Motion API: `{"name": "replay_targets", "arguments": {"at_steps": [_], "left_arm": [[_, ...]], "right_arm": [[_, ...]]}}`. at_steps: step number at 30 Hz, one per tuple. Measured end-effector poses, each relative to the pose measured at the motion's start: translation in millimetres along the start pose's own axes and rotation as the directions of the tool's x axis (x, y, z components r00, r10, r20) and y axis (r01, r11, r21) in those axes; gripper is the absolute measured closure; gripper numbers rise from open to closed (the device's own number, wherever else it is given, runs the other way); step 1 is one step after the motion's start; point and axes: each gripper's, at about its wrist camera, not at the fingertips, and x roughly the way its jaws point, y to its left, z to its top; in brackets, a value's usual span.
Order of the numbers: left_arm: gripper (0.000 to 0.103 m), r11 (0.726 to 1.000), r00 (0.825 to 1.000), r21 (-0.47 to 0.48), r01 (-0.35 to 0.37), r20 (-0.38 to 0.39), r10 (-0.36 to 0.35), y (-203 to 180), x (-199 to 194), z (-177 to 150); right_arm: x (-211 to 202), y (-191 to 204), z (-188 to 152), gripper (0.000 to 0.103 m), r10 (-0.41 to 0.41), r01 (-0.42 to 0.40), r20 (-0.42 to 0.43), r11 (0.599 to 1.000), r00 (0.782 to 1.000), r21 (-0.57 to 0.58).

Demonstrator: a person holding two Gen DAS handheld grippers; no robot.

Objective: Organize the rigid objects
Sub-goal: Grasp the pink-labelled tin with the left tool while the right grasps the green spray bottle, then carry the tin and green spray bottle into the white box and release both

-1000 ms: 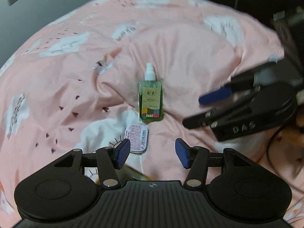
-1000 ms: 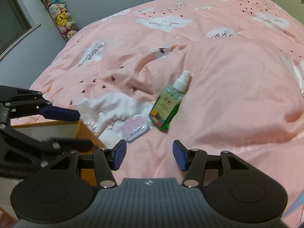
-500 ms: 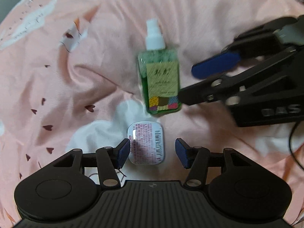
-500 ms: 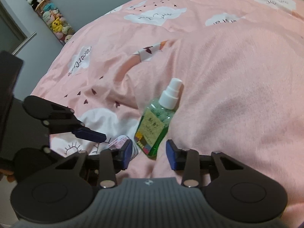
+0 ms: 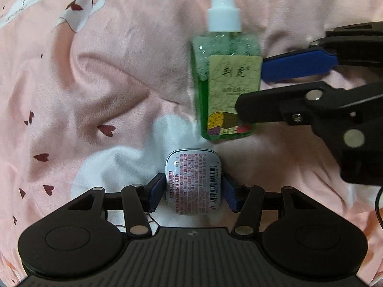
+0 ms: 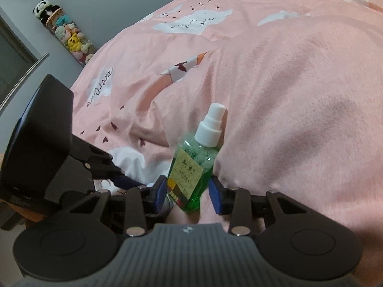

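A small rounded tin point(image 5: 192, 184) with a printed label lies flat on the pink quilt. My left gripper point(image 5: 192, 195) points straight down over it. Its jaws are closing with the tin between the blue pads, which stand right at the tin's sides. Just beyond lies a green spray bottle point(image 5: 227, 83) with a white pump top. My right gripper point(image 6: 188, 191) straddles the lower end of the bottle point(image 6: 194, 167), its pads close beside it and narrowly open. In the left wrist view the right gripper point(image 5: 251, 92) reaches in from the right, one finger over the bottle's lower corner.
The pink quilt point(image 6: 287, 71) with white clouds is rumpled into folds around both objects. A hanging column of plush toys point(image 6: 69, 38) is on the grey wall at the far left. A wooden edge point(image 6: 31, 217) shows at the lower left.
My left gripper came down over the tin, which now sits between its pads. My right gripper narrowed and moved forward until the bottle's base came between its pads.
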Motion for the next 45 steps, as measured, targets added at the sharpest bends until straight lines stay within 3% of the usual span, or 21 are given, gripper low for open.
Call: {"name": "replay_targets", "arguments": {"at_steps": [4, 8, 14, 20, 22, 26, 36, 41, 45], "left_arm": [[0.047, 1.000, 1.000, -0.018, 0.011, 0.022, -0.011, 1, -4, -1], [0.047, 0.997, 0.995, -0.077, 0.023, 0.098, -0.015, 10, -18, -16], [0.047, 0.987, 0.980, -0.159, -0.003, 0.194, 0.034, 29, -50, -34], [0.047, 0.977, 0.970, -0.210, -0.038, 0.225, 0.086, 41, -65, -41], [0.047, 0.973, 0.969, -0.227, -0.038, 0.231, 0.091, 46, -68, -44], [0.047, 0.968, 0.962, -0.250, -0.032, 0.255, 0.098, 44, -74, -46], [0.047, 0.938, 0.901, -0.345, 0.036, 0.417, 0.119, 27, -127, -97], [0.047, 0.910, 0.862, -0.406, 0.082, 0.487, 0.140, 24, -161, -153], [0.047, 0.870, 0.857, -0.485, 0.088, 0.481, 0.182, 26, -171, -204]], "right_arm": [[-1, 4, -1, 0.065, -0.015, 0.015, 0.010, 1.000, 1.000, -0.008], [2, 3, 2, 0.064, -0.019, 0.019, 0.016, 1.000, 1.000, 0.016], [15, 10, 8, 0.045, -0.041, 0.040, 0.007, 0.998, 0.999, 0.047], [34, 19, 14, 0.045, -0.126, 0.126, 0.002, 0.990, 0.992, 0.062], [40, 22, 15, 0.054, -0.160, 0.160, -0.004, 0.986, 0.987, 0.056], [38, 22, 12, 0.055, -0.163, 0.163, 0.006, 0.986, 0.987, 0.031], [-19, 54, -7, 0.057, -0.105, 0.109, 0.081, 0.993, 0.991, -0.045], [-62, 86, -18, 0.057, -0.033, 0.048, 0.140, 0.994, 0.990, -0.102], [-89, 122, -33, 0.057, 0.061, -0.036, 0.143, 0.984, 0.988, -0.173]]}}
